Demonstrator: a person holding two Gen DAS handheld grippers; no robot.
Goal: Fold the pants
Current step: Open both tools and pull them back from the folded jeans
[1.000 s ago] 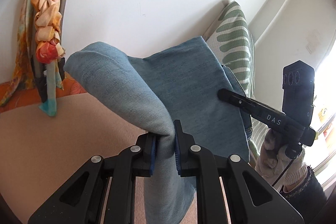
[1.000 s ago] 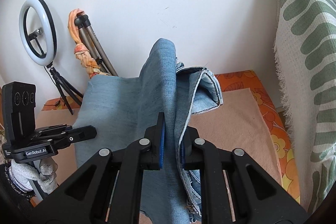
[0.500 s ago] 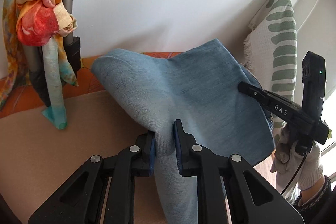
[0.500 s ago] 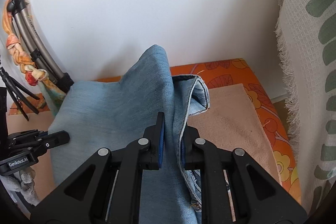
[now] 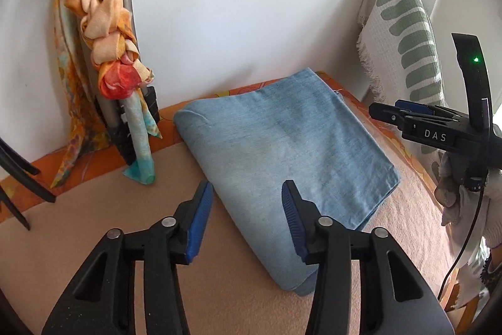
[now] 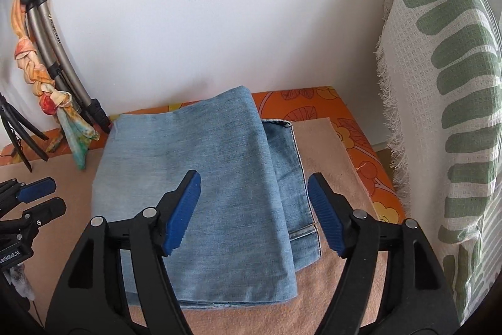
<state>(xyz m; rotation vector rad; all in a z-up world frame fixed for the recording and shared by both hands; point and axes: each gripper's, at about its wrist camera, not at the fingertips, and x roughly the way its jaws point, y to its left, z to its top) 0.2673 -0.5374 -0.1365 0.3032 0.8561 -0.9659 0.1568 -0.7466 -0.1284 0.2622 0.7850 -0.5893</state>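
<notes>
Pants lie folded flat on tabletop. Left hand-held gripper and right hand-held gripper: jaws opening, denim below, nothing gripped. I lift both straight up, avoid snagging top layer, then check edges align.

Wall: plain white wall fills the far side, with a few faint marks on it.
Surface: a peach-tan mat lies over an orange floral cloth, whose border shows at the far and right edges.
Right side: a white throw with green stripes, fringed along its edge, stands upright against the right side.
Far left: a folded grey tripod leans on the wall, with an orange, peach and teal scarf knotted down its legs.
Near left: thin black legs of a 2nd stand cross the corner.
Light: soft, even daylight, brightest at the far right edge.
</notes>
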